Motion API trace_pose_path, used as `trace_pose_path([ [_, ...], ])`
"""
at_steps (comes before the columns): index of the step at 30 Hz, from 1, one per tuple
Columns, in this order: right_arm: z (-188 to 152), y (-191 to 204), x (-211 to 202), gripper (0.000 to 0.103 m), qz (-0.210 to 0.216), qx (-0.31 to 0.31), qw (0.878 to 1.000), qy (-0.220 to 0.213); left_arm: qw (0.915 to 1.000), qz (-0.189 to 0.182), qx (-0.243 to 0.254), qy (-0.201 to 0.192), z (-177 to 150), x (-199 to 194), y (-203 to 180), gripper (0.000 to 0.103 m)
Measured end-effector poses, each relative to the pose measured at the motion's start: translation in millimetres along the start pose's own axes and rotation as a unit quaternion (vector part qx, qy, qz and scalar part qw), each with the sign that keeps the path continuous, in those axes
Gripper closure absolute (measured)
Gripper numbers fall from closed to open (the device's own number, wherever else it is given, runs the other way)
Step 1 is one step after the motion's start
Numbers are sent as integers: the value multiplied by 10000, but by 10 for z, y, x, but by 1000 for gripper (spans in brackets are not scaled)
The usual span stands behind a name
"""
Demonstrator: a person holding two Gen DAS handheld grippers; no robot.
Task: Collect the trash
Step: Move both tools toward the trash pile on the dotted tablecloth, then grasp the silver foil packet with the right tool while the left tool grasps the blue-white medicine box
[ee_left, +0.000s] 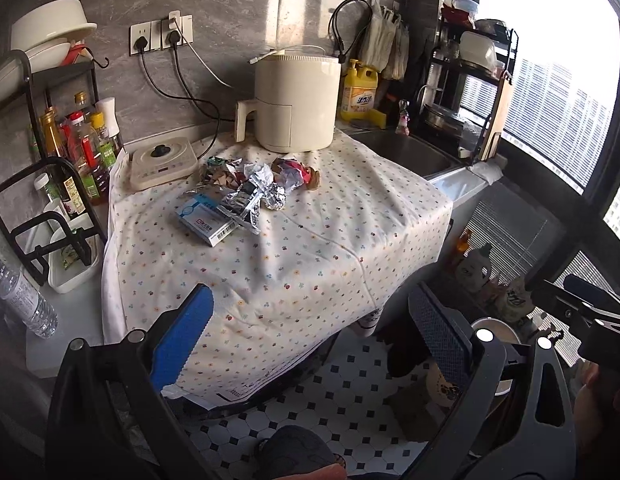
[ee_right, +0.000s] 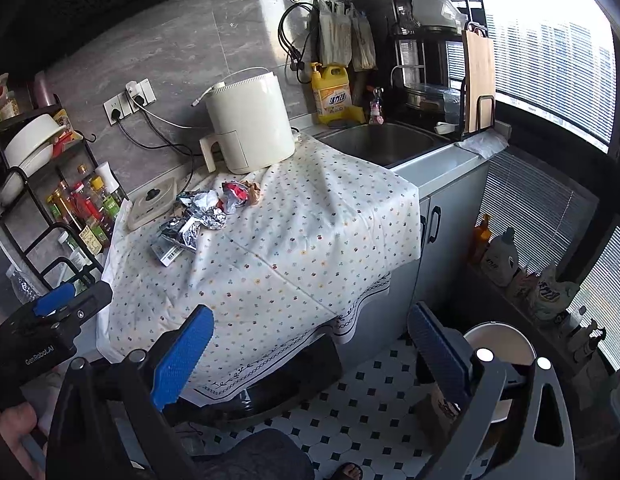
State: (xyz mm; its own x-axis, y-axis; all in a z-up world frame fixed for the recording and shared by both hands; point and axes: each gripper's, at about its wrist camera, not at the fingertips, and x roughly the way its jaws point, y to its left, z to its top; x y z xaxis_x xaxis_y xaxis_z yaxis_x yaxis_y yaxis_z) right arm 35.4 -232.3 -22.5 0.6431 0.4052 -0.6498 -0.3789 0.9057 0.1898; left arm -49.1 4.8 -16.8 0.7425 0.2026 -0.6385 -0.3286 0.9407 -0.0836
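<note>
A heap of trash lies on the flowered tablecloth (ee_left: 302,248): crumpled foil (ee_left: 256,196), a flat blue-and-white box (ee_left: 208,220), crumpled paper (ee_left: 254,170) and a red wrapper (ee_left: 296,172). The heap also shows in the right wrist view, with foil (ee_right: 198,220) and red wrapper (ee_right: 236,192). My left gripper (ee_left: 310,332) is open and empty, well short of the heap, above the cloth's near edge. My right gripper (ee_right: 310,352) is open and empty, over the cloth's near corner. A white bin (ee_right: 499,354) stands on the floor at the right.
A cream air fryer (ee_left: 296,100) stands behind the trash, an induction plate (ee_left: 162,162) to its left. A rack of sauce bottles (ee_left: 82,148) is at the left, a sink (ee_left: 405,150) and dish rack (ee_left: 465,80) at the right. Bottles line the window sill (ee_right: 541,280).
</note>
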Motion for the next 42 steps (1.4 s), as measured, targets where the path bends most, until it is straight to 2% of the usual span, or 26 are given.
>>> trace_pose_path([
  [10,249,219,270,8,256,-270,9993,32,9995,214,-250,23,90,90,309,6],
  [18,413,411,718,9,547,-398,9974,253,9980,311,-545,128,191,390,651,6],
  [24,576,620,1181,14,749,-526,9949,433,9964,308,-763,212,326,752,954,8],
  [27,657,729,1502,22,842,-556,9929,630,9953,352,-842,311,409,986,1117,13],
  [29,715,800,1692,22,914,-496,9918,741,9939,335,-967,417,464,1168,1258,19],
  [35,890,1093,2137,22,1120,-610,9868,995,9879,323,-1323,744,627,1714,1667,24],
  [37,937,1179,2322,27,1224,-551,9843,1148,9871,324,-1341,809,699,1860,1758,24],
  [42,1020,1461,2746,30,1566,-464,9758,1454,9868,299,-1270,958,863,2156,1932,25],
])
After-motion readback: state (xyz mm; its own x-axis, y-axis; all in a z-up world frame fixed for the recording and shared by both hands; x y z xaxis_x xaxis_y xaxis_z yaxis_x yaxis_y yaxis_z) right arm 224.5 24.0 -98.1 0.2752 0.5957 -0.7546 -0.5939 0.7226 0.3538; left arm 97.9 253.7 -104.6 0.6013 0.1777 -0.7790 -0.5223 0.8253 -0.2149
